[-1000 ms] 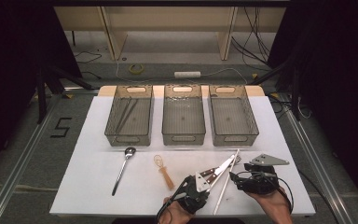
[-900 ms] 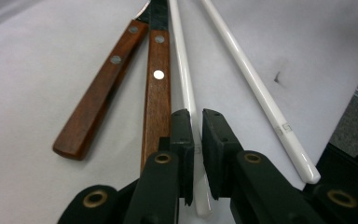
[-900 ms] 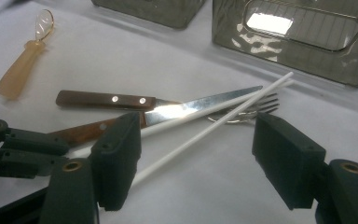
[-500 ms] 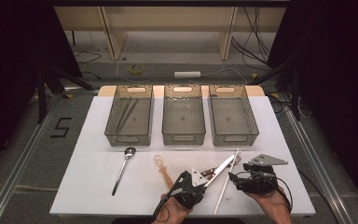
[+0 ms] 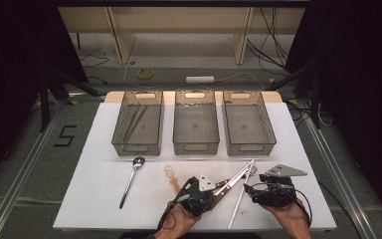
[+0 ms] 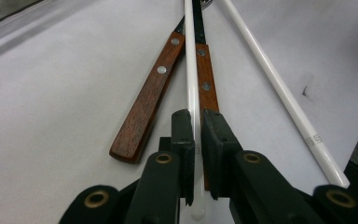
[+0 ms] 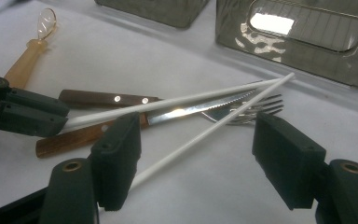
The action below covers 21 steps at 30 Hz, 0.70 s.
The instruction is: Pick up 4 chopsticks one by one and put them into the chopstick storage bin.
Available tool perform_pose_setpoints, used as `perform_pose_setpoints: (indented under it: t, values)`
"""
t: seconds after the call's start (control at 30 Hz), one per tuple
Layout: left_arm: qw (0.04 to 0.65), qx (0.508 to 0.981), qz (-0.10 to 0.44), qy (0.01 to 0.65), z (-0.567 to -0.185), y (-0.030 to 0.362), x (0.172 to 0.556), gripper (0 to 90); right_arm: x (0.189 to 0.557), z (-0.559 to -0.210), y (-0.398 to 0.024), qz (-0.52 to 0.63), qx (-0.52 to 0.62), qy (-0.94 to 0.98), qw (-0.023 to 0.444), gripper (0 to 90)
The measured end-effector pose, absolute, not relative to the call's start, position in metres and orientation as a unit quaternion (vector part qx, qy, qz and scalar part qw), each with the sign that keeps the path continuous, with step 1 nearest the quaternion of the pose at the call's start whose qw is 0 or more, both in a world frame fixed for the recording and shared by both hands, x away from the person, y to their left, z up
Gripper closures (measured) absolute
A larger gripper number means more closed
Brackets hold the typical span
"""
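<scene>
Gripping one white chopstick (image 6: 192, 84) near its blunt end, the left gripper (image 6: 196, 135) sits low centre of its own view, jaws pinched on the stick. That chopstick runs up the frame between two wood-handled pieces: a knife (image 6: 204, 79) and a fork (image 6: 149, 98). Second white chopstick (image 6: 279, 88): lying free, right of frame. Right gripper (image 7: 196, 154): jaws wide apart, nothing between the pads, hovering over the free chopstick. High view: both grippers at lower centre, on the white table (image 5: 94, 184). Three grey bins (image 5: 195, 130): mid-frame.
</scene>
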<state>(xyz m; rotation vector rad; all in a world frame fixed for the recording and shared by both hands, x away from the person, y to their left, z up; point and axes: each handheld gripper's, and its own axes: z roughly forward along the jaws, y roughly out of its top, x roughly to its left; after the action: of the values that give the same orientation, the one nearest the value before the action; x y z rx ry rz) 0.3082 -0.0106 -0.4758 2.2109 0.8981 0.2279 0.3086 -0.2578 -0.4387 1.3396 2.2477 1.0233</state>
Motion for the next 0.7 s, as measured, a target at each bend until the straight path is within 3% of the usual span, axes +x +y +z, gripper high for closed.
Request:
perform_pose_setpoints:
  t: [0.7]
  values:
    - [0.367,0.863,0.093,0.335,-0.4673,-0.0043,0.3127,83.2,0.3083,-0.4380,-0.2581,0.362,0.470,0.788,0.165,33.6]
